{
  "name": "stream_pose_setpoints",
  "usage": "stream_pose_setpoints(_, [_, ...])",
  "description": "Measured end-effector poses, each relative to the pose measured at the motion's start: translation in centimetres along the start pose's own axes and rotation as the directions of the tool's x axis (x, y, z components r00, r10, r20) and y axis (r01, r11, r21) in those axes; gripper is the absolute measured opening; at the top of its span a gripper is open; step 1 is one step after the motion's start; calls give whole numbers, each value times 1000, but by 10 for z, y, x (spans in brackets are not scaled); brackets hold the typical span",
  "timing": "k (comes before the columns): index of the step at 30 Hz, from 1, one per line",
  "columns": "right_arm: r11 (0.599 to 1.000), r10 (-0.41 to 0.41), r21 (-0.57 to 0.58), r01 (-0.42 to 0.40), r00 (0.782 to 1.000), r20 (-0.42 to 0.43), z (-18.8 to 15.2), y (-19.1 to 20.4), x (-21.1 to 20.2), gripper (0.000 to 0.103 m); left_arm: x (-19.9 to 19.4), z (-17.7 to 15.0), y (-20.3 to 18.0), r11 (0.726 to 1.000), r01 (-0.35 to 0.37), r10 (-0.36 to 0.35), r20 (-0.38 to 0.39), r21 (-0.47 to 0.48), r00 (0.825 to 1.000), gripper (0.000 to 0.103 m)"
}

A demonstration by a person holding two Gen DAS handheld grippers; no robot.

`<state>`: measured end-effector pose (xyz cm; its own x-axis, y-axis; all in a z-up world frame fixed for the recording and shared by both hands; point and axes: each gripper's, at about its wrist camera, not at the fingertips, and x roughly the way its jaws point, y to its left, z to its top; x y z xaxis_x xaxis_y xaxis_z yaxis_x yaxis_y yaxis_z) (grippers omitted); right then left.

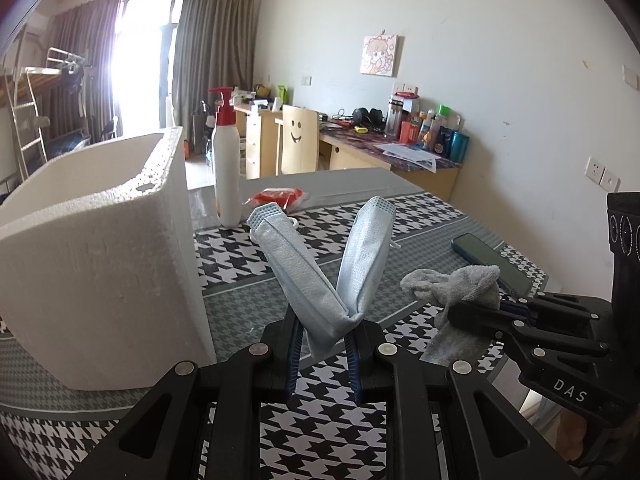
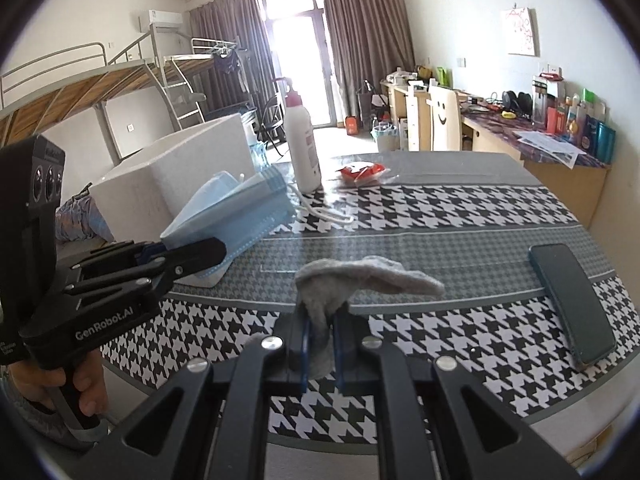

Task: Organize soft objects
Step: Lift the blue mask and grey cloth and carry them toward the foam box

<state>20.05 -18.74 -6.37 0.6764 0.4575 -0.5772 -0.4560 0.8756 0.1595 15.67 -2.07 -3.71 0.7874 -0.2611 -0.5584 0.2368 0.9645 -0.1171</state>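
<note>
Here, one white foam box [image 1: 100, 280] stands on the houndstooth-patterned table [image 1: 420, 208], at nine o'clock in the left wrist view; its open top faces away, so what it holds cannot be made out. In the right wrist view the same box sits at ten o'clock, behind the left gripper.

The left gripper [image 1: 324, 344] is clamped on a bundle of pale blue pleated face masks [image 1: 320, 280], whose two ends rise in a V above the jaws; the right wrist view shows several stacked masks [image 2: 236, 208], but their exact number is not clear. White ear loops trail on the cloth beside them. The right gripper [image 2: 318, 340] has its jaws pressed together on one grey fuzzy sock [image 2: 360, 276], held above the table, its upper end flopping toward three o'clock and its lower end hanging between the blue pads.

One white pump bottle with a red top [image 1: 226, 160] stands at twelve o'clock beside the box. One red item in a clear packet [image 1: 280, 198] lies just past the masks; its contents are hard to read. One dark phone [image 2: 572, 300] lies flat at three o'clock in the right wrist view, partly hidden by the sock in the left view.

A hand [image 2: 60, 392] grips the left gripper's handle, cut off by the lens edge.
</note>
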Motion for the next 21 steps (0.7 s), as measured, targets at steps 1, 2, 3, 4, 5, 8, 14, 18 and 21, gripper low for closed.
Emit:
stream_pose_setpoints(1, [1000, -2, -1, 2, 1000, 2, 0, 0, 0, 12, 0, 0, 0, 1000, 0, 0, 1, 1, 1000, 21])
stream_pose_setpoints(2, [1000, -2, 0, 2, 1000, 5, 0, 0, -1, 12, 0, 0, 0, 1000, -1, 1, 3, 4, 1000, 21])
stream_pose_setpoints(3, [1000, -1, 0, 1, 1000, 7, 1, 0, -2, 12, -1, 1, 0, 1000, -1, 1, 5, 8, 1000, 21])
stream_pose_setpoints(4, [1000, -3, 1, 3, 1000, 9, 1, 0, -2, 12, -1, 2, -1, 1000, -1, 1, 8, 10, 1000, 21])
stream_pose_setpoints(5, [1000, -4, 1, 4, 1000, 11, 1, -1, -2, 12, -2, 2, 0, 1000, -2, 2, 10, 11, 1000, 21])
stream_pose_setpoints(8, [1000, -7, -1, 7, 1000, 17, 2, 0, -4, 12, -2, 3, 0, 1000, 0, 0, 13, 14, 1000, 21])
stream_pose_setpoints(14, [1000, -10, -6, 10, 999, 39, 5, 1, -10, 12, -6, 8, -1, 1000, 4, -4, 33, 24, 999, 21])
stream_pose_setpoints(18, [1000, -14, -7, 15, 998, 62, 10, 1, -15, 12, -9, 13, -3, 999, 3, -5, 52, 36, 999, 21])
stream_pose_setpoints(21, [1000, -17, -4, 17, 997, 78, 14, 0, -17, 12, -11, 16, -4, 999, 2, -5, 64, 41, 998, 21])
